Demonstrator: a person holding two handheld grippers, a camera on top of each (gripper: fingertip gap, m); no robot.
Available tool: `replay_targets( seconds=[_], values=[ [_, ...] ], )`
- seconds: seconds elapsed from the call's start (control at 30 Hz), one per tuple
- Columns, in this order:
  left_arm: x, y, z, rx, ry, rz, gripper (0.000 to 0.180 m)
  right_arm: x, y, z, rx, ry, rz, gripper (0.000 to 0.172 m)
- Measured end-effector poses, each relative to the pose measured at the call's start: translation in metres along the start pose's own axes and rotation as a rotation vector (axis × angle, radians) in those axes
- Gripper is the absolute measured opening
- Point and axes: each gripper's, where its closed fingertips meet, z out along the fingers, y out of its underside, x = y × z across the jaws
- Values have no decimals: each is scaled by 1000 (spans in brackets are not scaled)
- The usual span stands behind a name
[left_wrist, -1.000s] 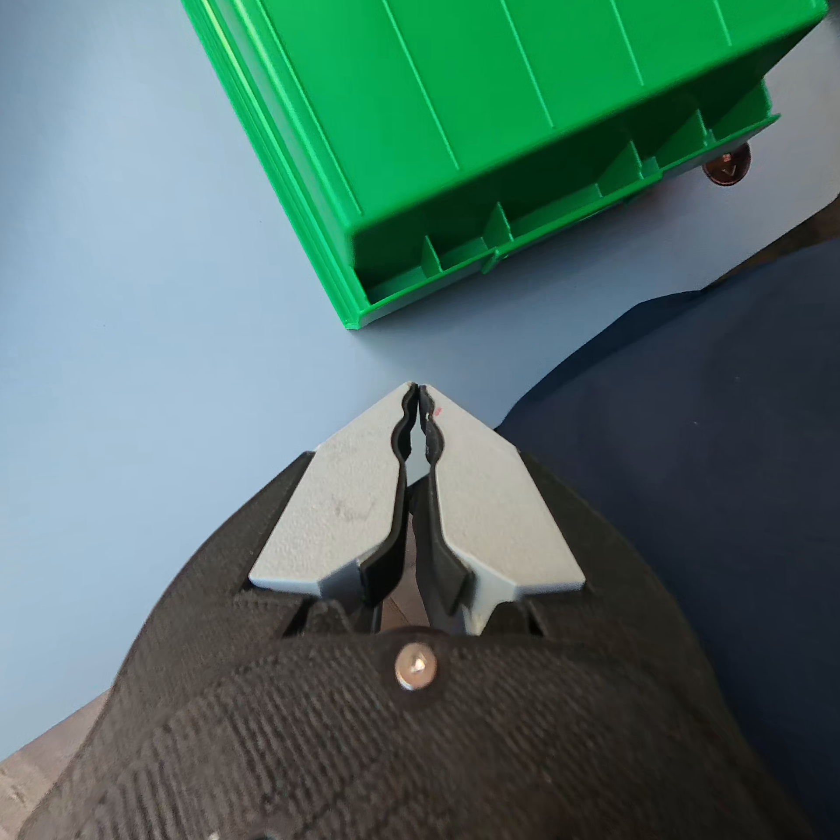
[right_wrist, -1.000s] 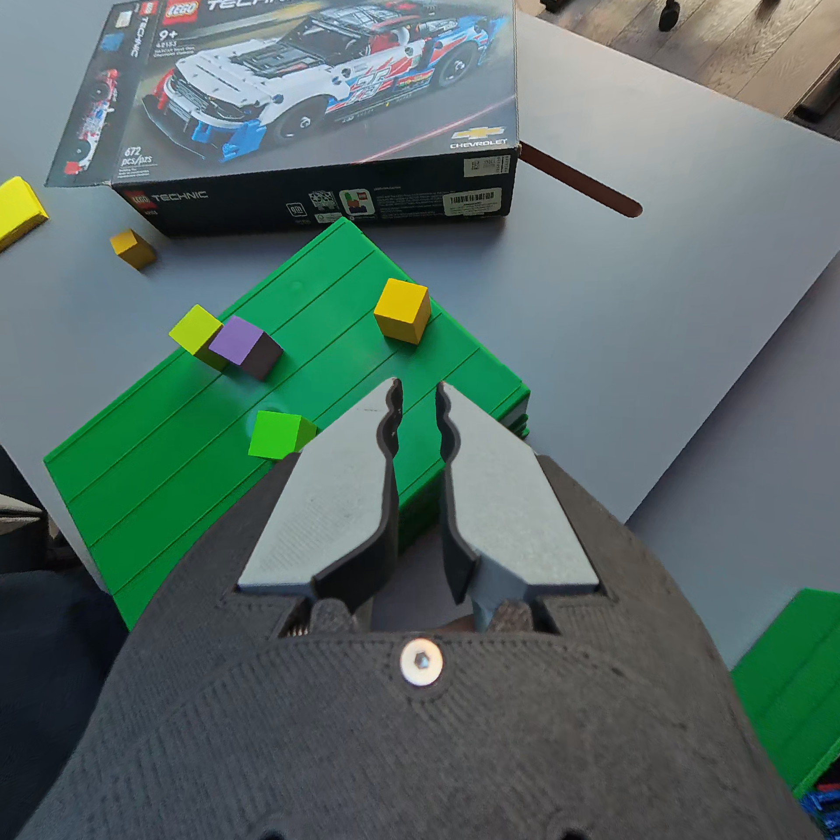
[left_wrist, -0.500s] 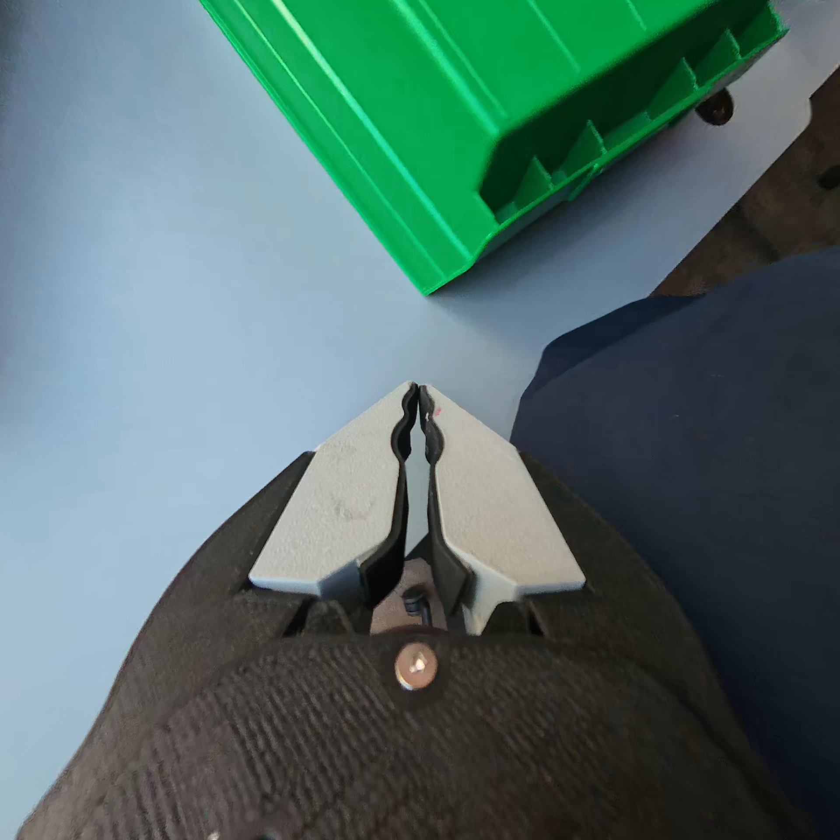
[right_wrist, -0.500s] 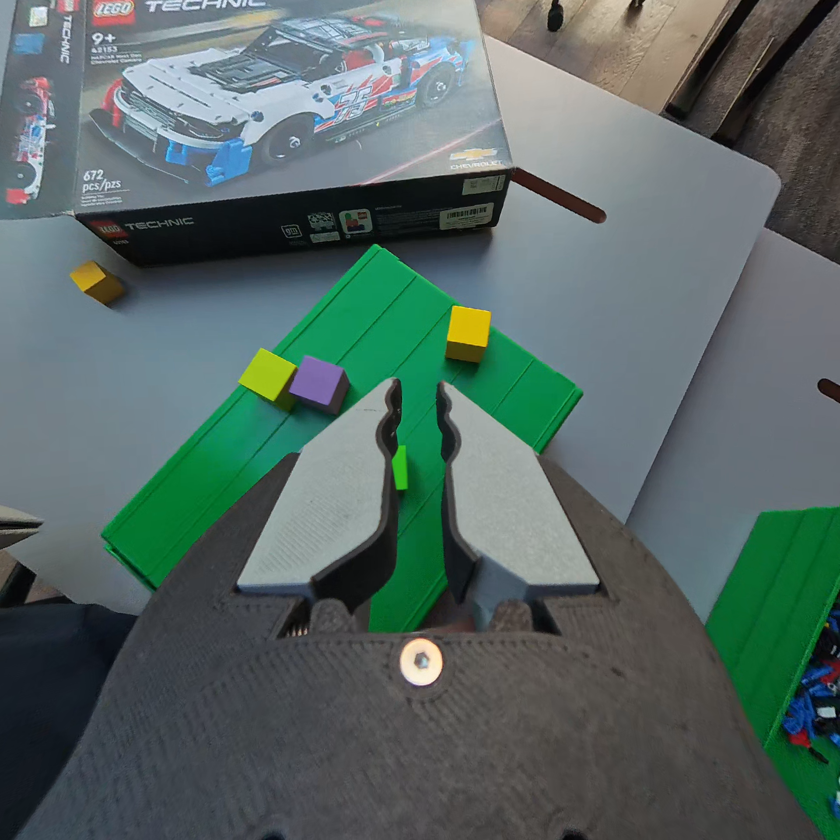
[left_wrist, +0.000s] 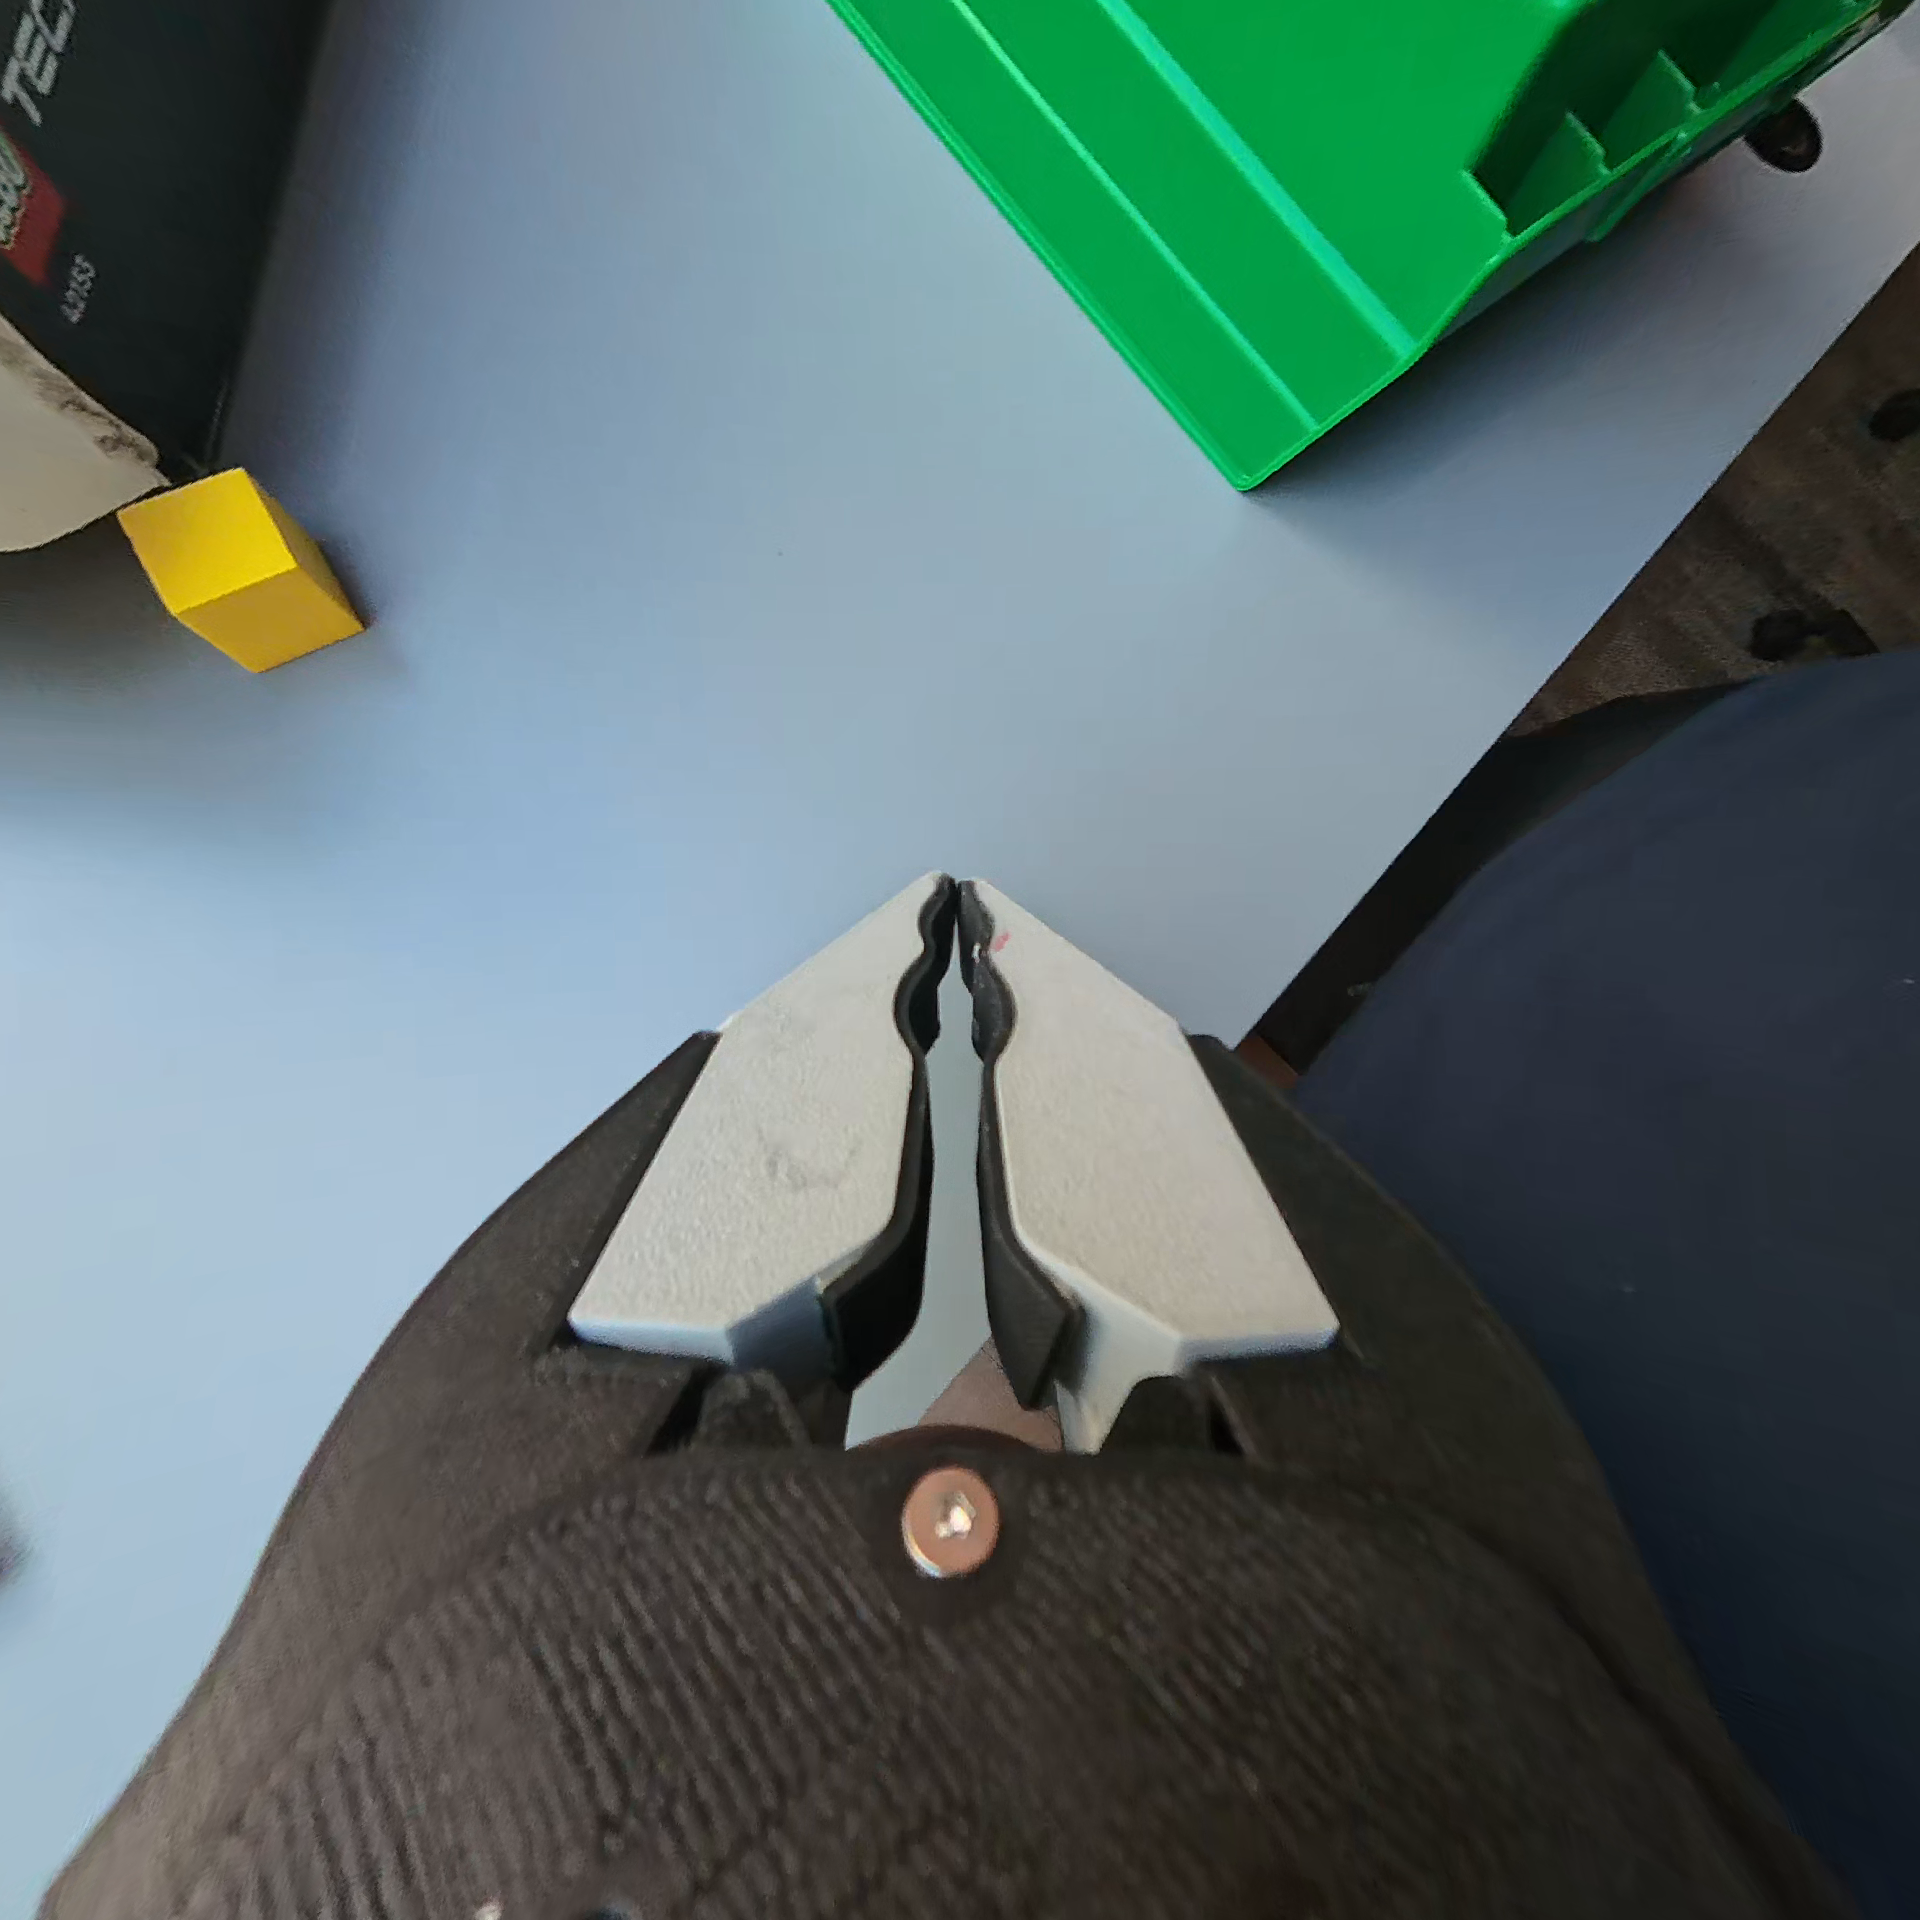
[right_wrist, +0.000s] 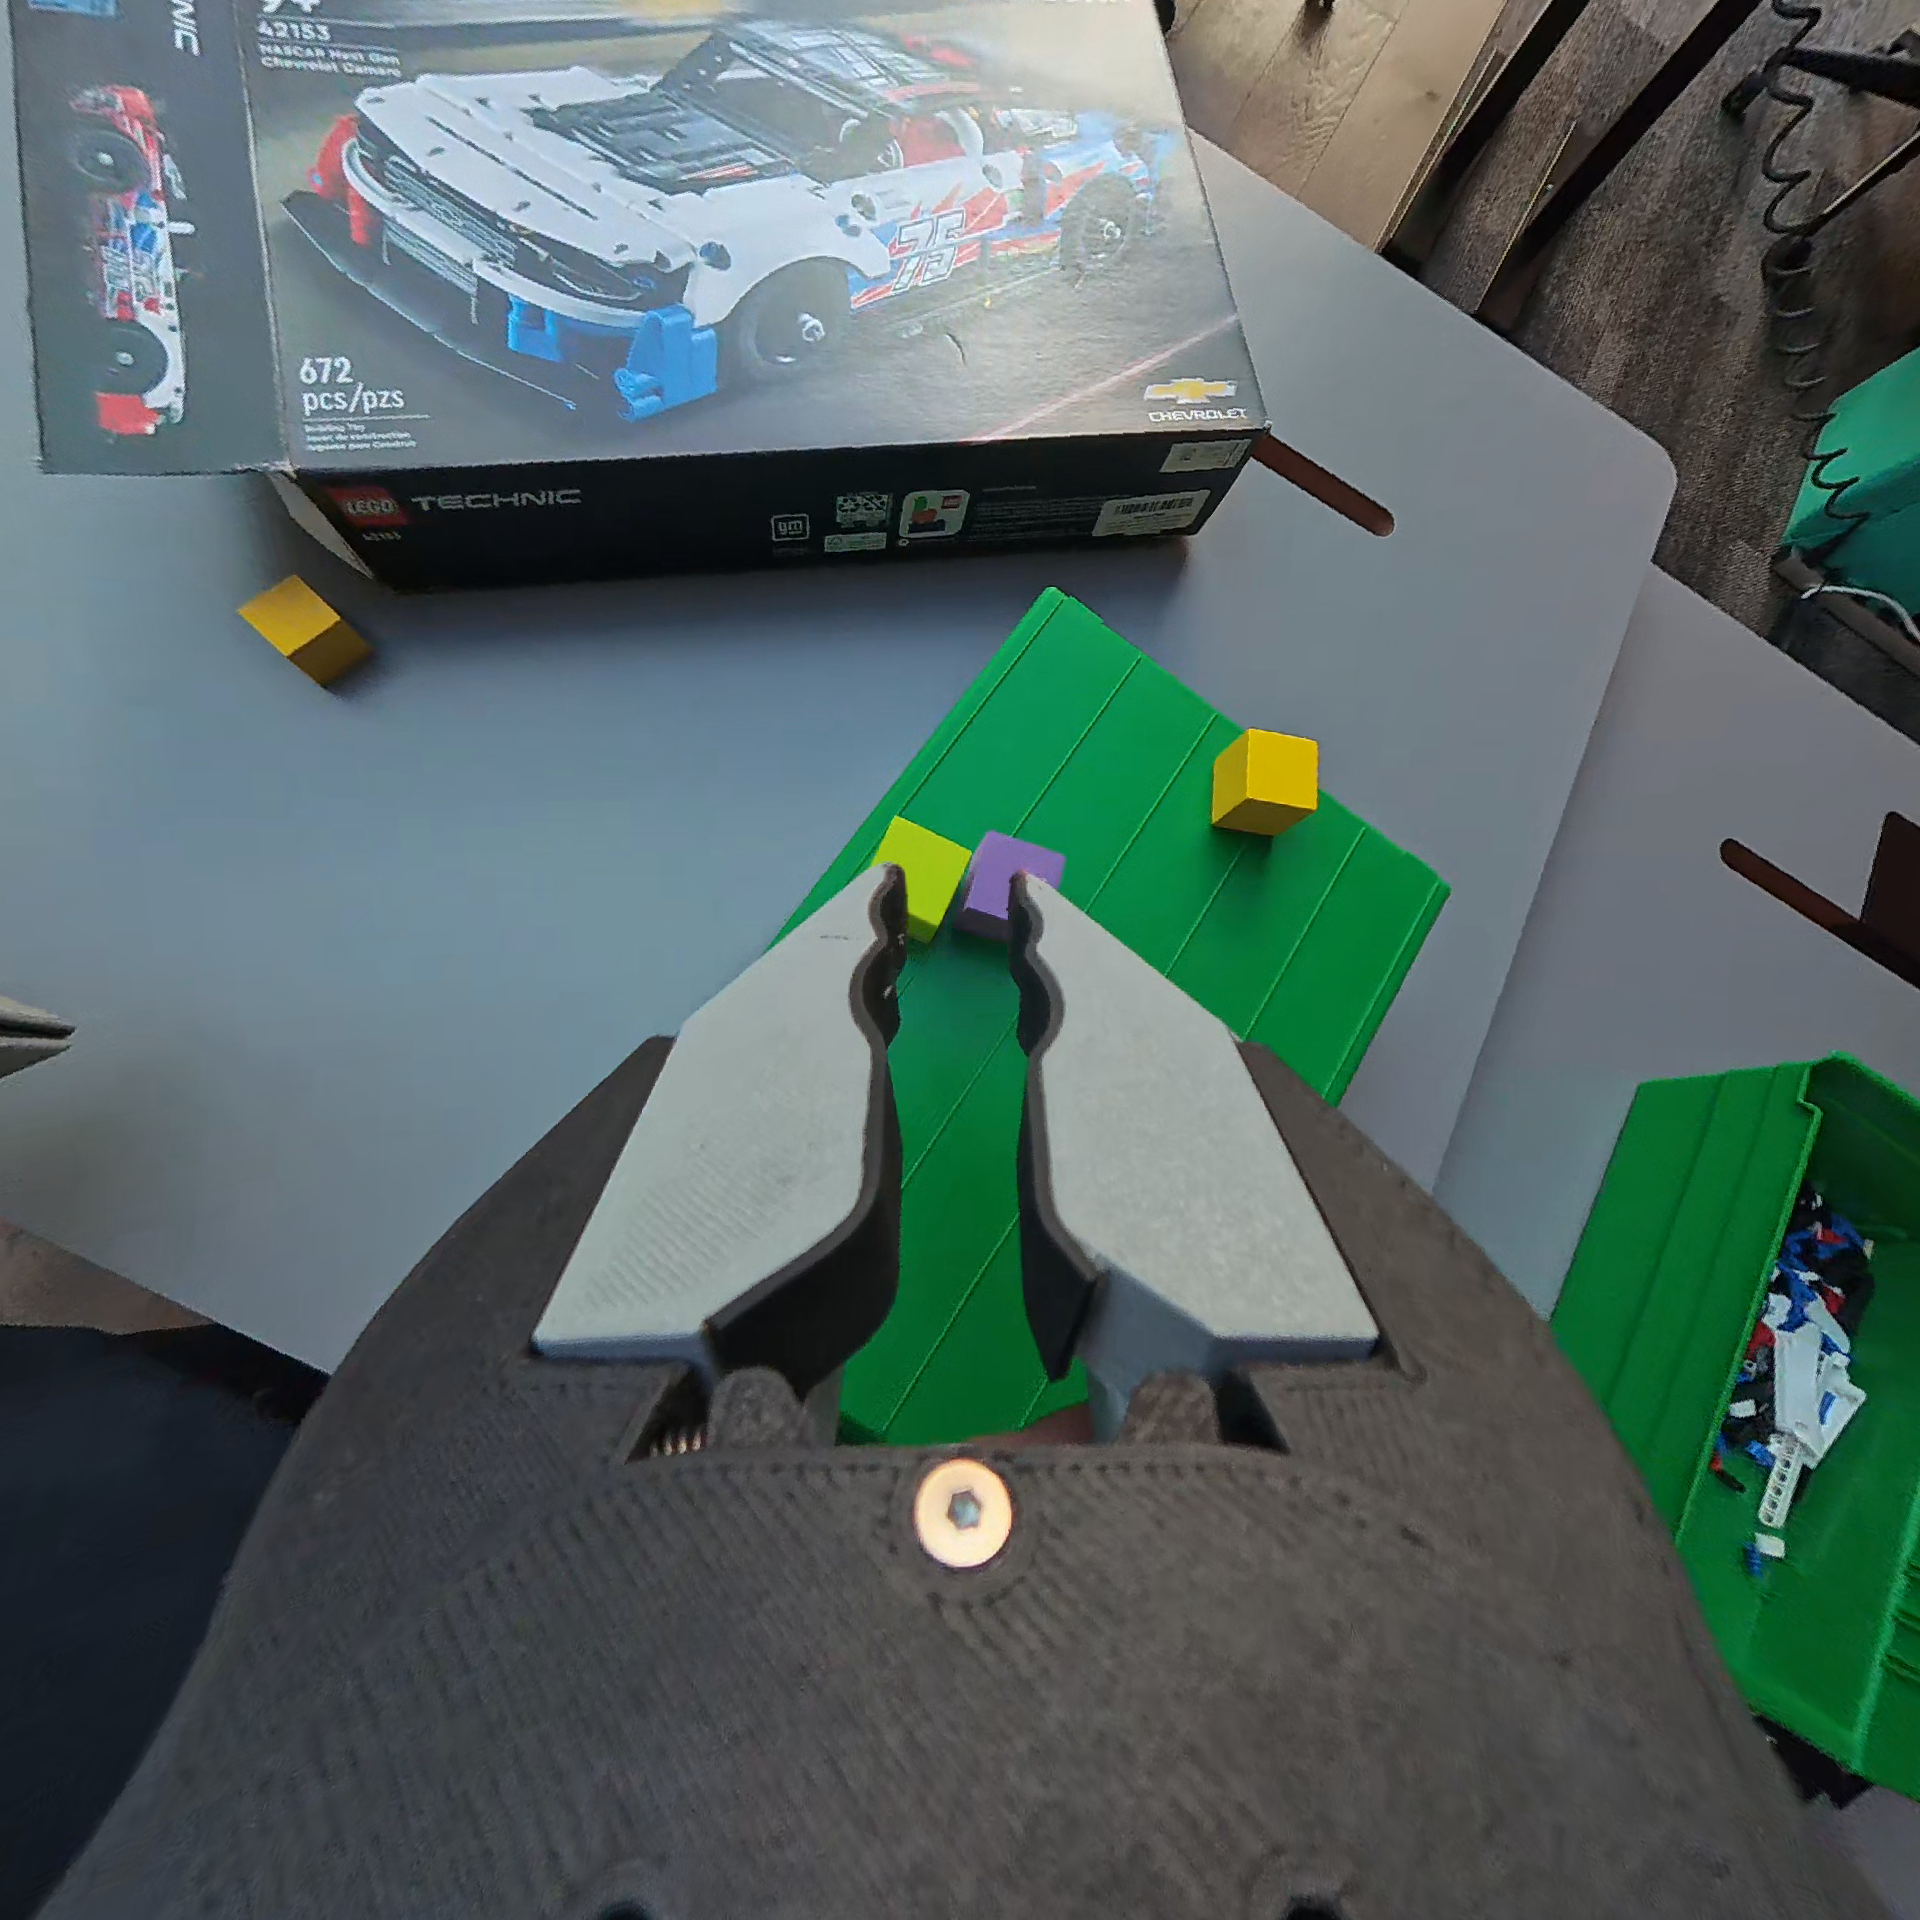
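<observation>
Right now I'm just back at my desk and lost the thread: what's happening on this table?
A person works two handheld grippers. The right gripper is open with nothing in it, above an upturned green bin, its tips near a lime cube and a purple cube. A yellow cube sits farther along the bin. The left gripper is shut and empty over bare table.

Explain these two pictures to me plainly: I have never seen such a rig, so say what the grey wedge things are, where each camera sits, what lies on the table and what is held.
The grey wedges are tongs, one pair in each of a person's hands, each with a camera looking along its fingers. The left tongs are shut on nothing above the blue table, near a green bin. The right tongs stand open, holding nothing, above an upturned green bin bearing lime, purple and yellow cubes. Behind lies a toy car box.
</observation>
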Motion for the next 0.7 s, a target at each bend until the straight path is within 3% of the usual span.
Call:
replay_targets(
  seconds=[0.2, 0.3, 0.37, 0.4, 0.47, 0.57, 0.7],
  values=[
    [0, -5, 2, -11, -21, 18, 0, 6, -1, -2, 49, -12, -11, 42],
    [1, -12, 10, -34, -22, -11, 0, 16, 7, 3, 8, -40, -11, 67],
    [4, -23, 15, -21, -22, -25, 0, 20, 12, 4, 6, -79, 2, 62],
    [6, -28, 19, -19, -27, -25, 0, 21, 15, 4, 9, -106, 3, 50],
    [7, -36, 26, -23, -46, -20, 0, 18, 21, 1, 21, -189, -3, 0],
    [-2, -41, 34, -47, -106, -46, 4, 23, 31, -2, 29, -224, 6, 0],
    [-35, -43, 29, -88, -209, -131, 33, 40, 40, -11, 80, -205, 60, 3]
  ],
)
